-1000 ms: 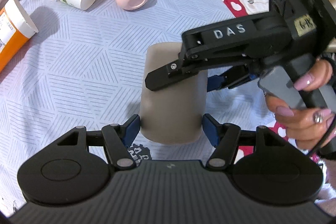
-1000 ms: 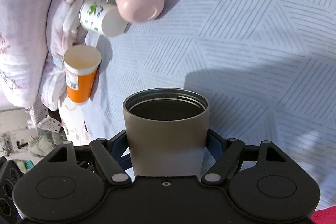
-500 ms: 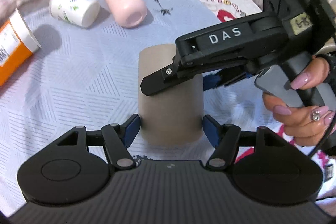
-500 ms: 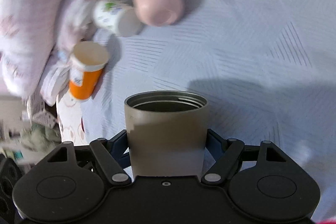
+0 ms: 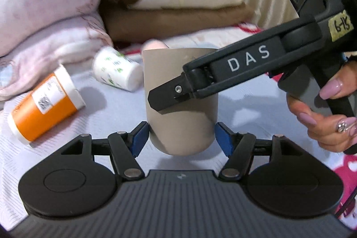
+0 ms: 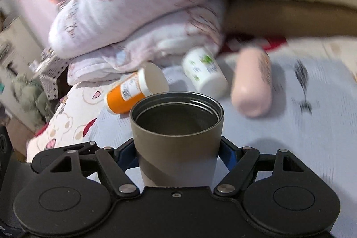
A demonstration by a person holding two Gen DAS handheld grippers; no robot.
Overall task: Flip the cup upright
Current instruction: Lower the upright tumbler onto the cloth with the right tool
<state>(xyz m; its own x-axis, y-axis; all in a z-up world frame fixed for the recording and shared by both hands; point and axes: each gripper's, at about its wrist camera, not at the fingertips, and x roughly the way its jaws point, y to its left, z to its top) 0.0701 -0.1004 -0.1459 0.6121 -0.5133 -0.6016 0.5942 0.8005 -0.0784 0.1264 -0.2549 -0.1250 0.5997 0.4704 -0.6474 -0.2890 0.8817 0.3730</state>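
Note:
A taupe metal cup [image 5: 180, 102] is held upright above the bed, open mouth up [image 6: 176, 113]. My left gripper [image 5: 181, 137] has its blue pads against the cup's lower sides, near its rounded base. My right gripper [image 6: 177, 157] is shut on the cup's body; in the left wrist view its black finger [image 5: 169, 97] crosses the cup from the right. A hand with pink nails [image 5: 323, 117] holds the right gripper's handle.
An orange cup [image 5: 44, 104], a white patterned paper cup [image 5: 116, 75] and a pink tumbler [image 6: 252, 86] lie on their sides on the light striped bed cover [image 5: 116, 110]. Pink quilts [image 5: 44, 15] and folded blankets [image 5: 178, 3] are piled behind.
Both grippers have tilted the cup from lying flat to upright. The views swung up from the bed cover to the piled bedding behind.

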